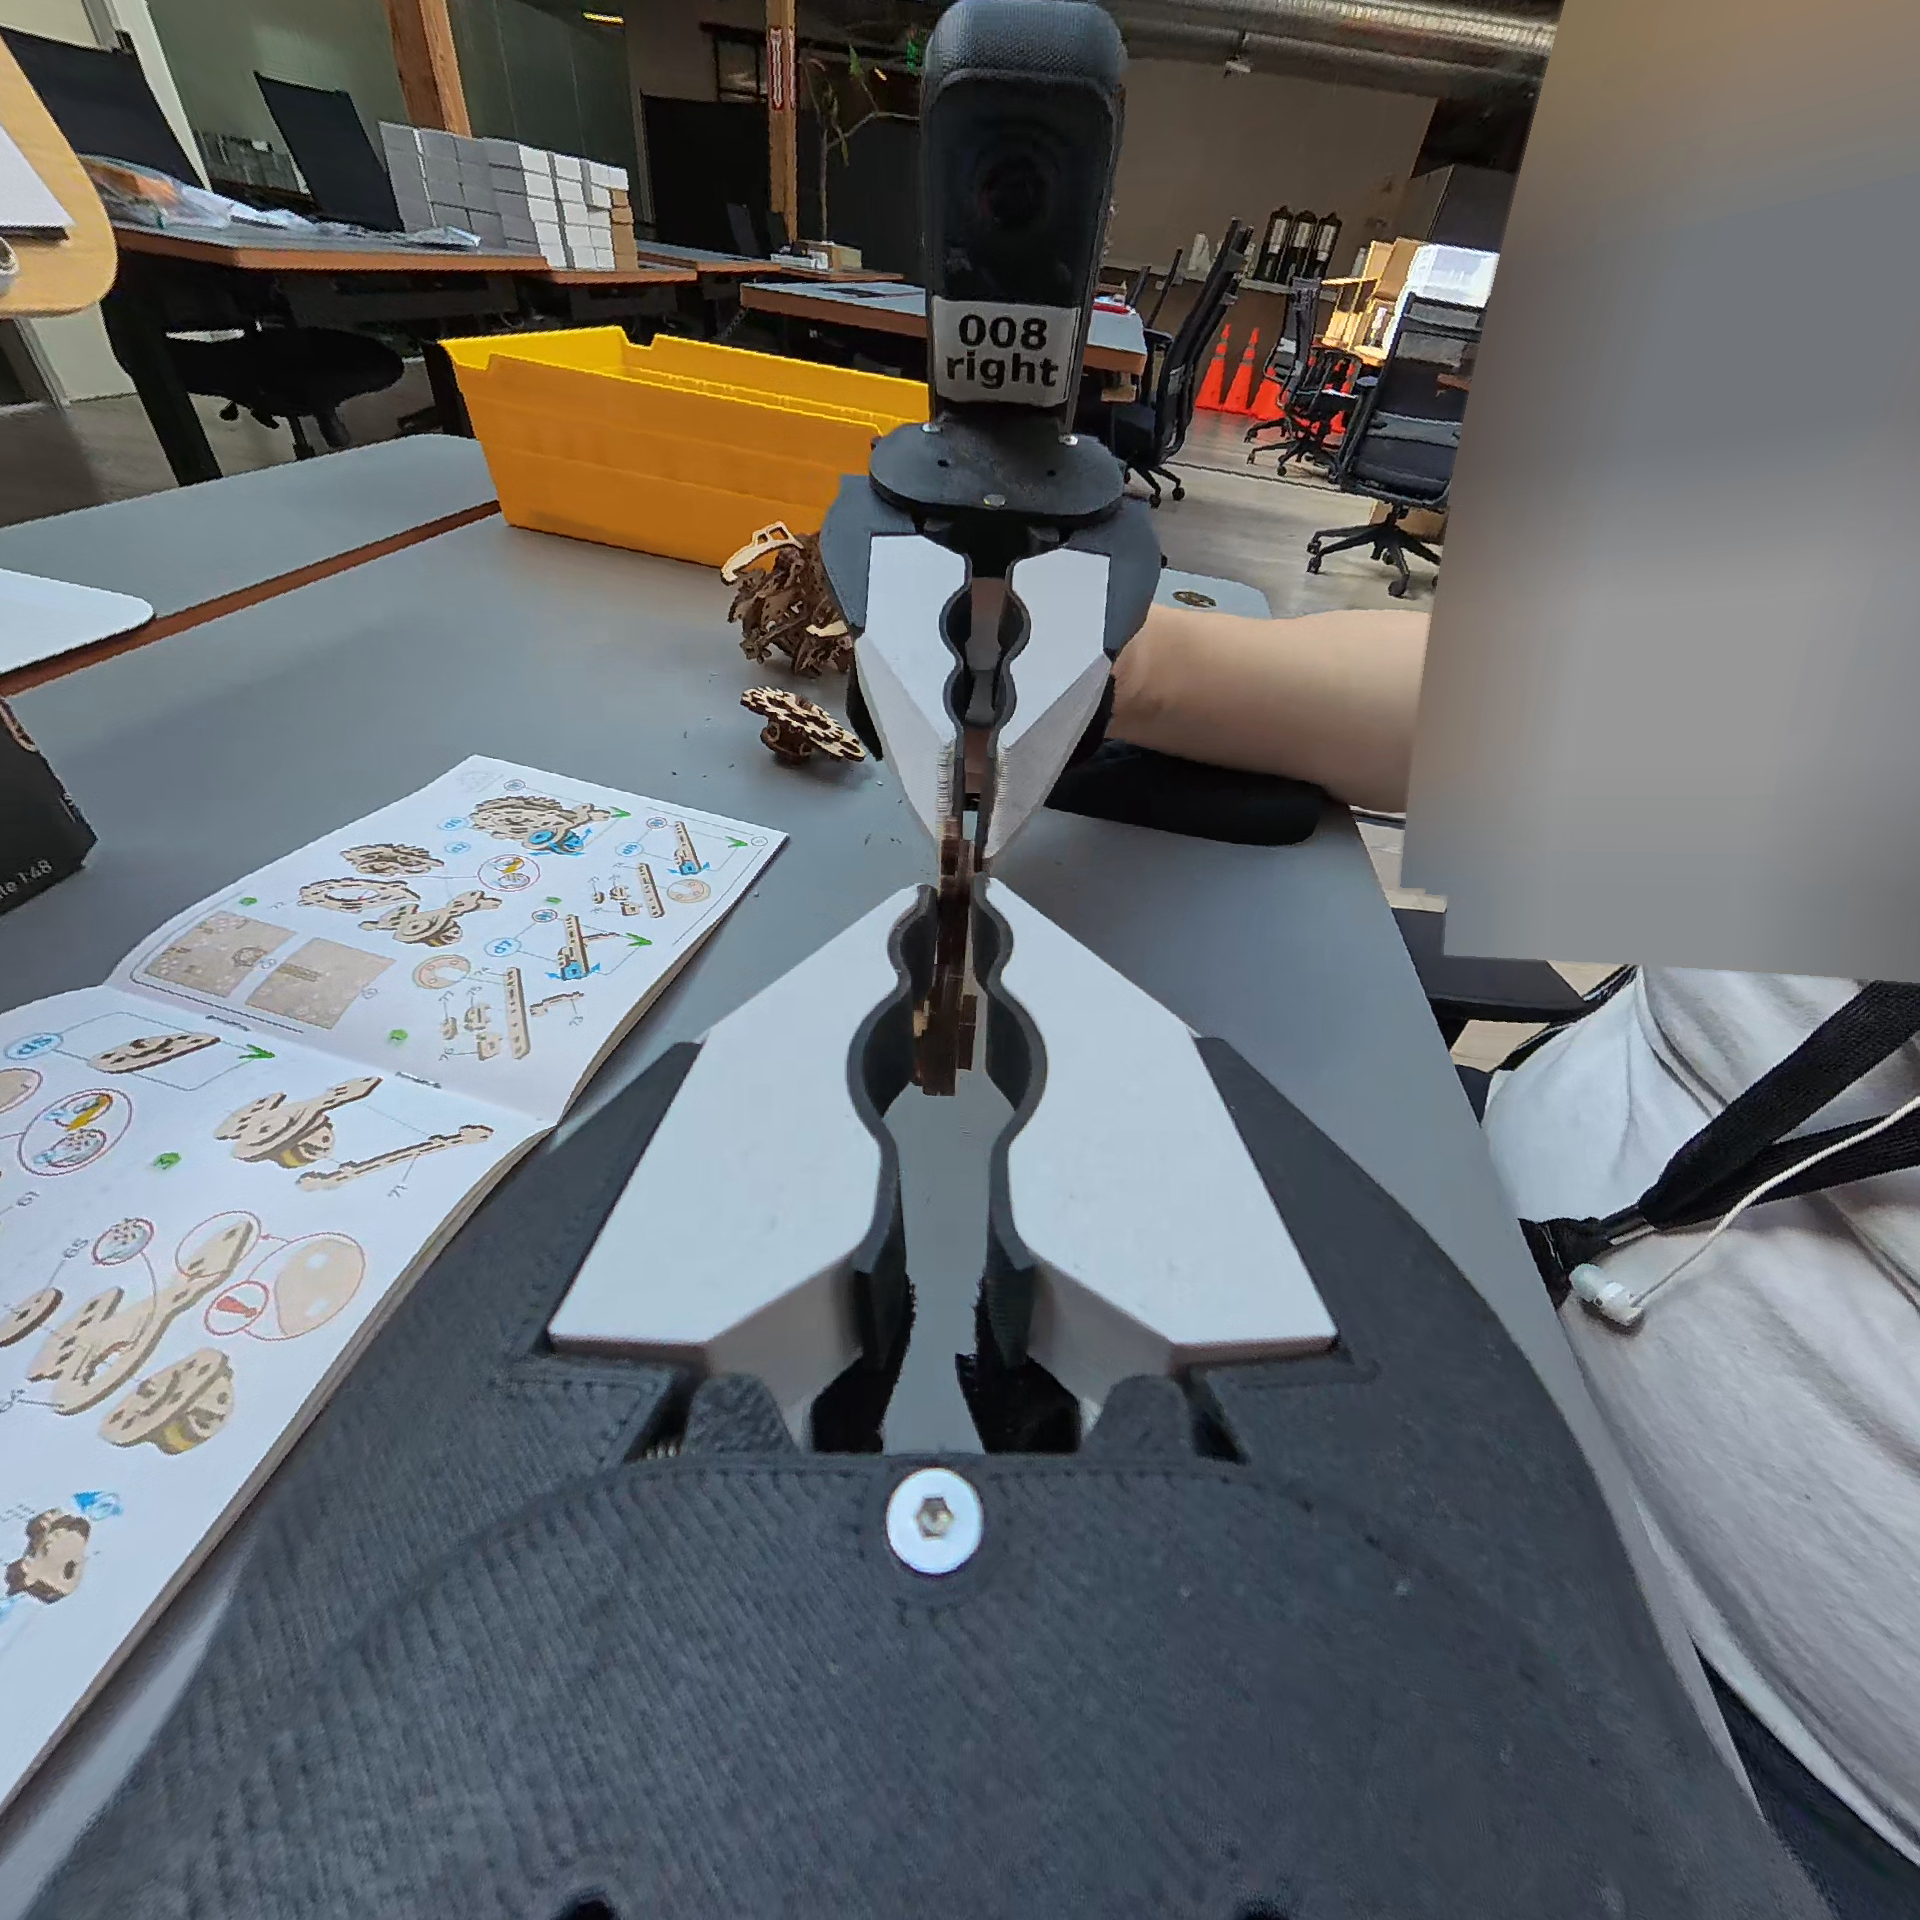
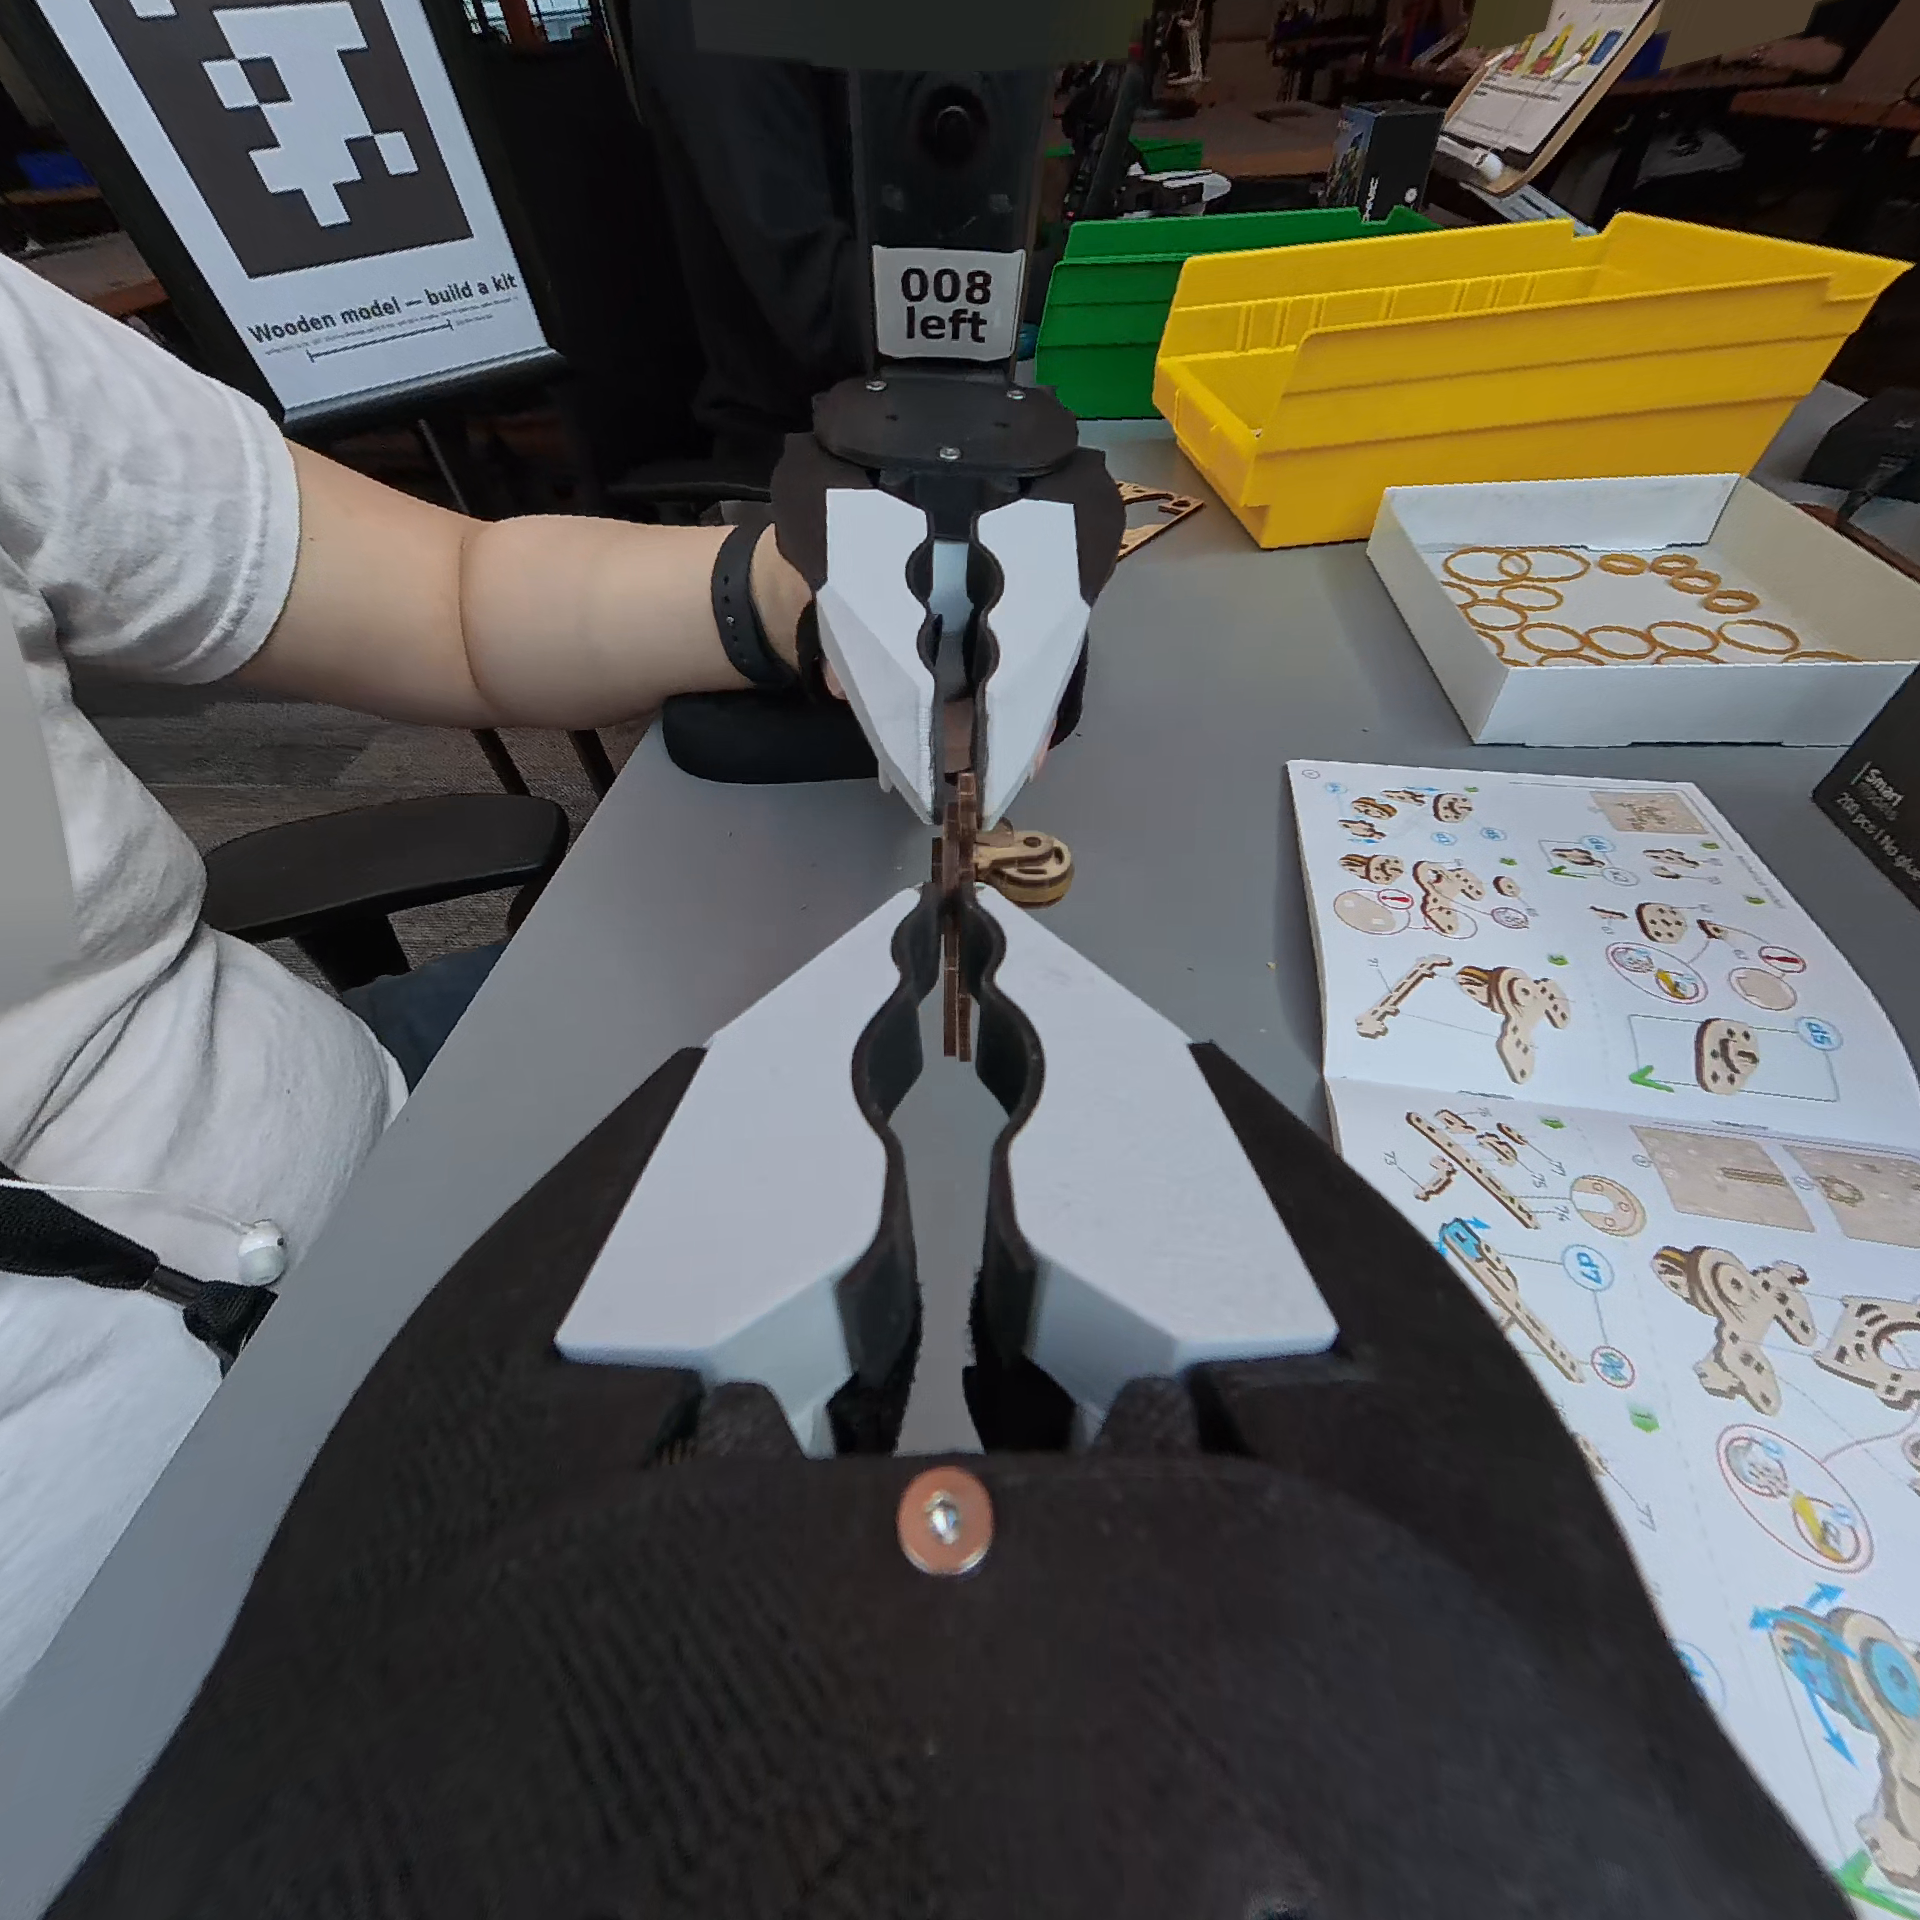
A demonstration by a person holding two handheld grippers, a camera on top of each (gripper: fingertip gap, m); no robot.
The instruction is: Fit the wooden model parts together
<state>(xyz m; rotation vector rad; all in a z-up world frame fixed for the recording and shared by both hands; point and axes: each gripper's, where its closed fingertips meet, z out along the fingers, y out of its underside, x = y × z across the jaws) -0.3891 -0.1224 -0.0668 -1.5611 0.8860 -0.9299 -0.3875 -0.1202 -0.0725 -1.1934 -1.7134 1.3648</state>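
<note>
The wooden part [image 1: 948, 987] sits mid-frame, edge-on, pinched between the tips of the left tongs [image 1: 951, 904]. The right tongs [image 1: 971, 821], facing them from above in the frame, clamp the same part's far end. A second wooden piece [image 2: 1023, 862] sits just beside where they meet, above the grey counter [image 2: 665, 935].

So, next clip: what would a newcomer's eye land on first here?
Two grippers meeting tip to tip at centre: the left hand-held gripper and the right hand-held gripper, each shut on a thin wooden part, held edge-on above the grey table. Next, the open instruction booklet lying beside them, and the bright yellow bin behind.
</note>
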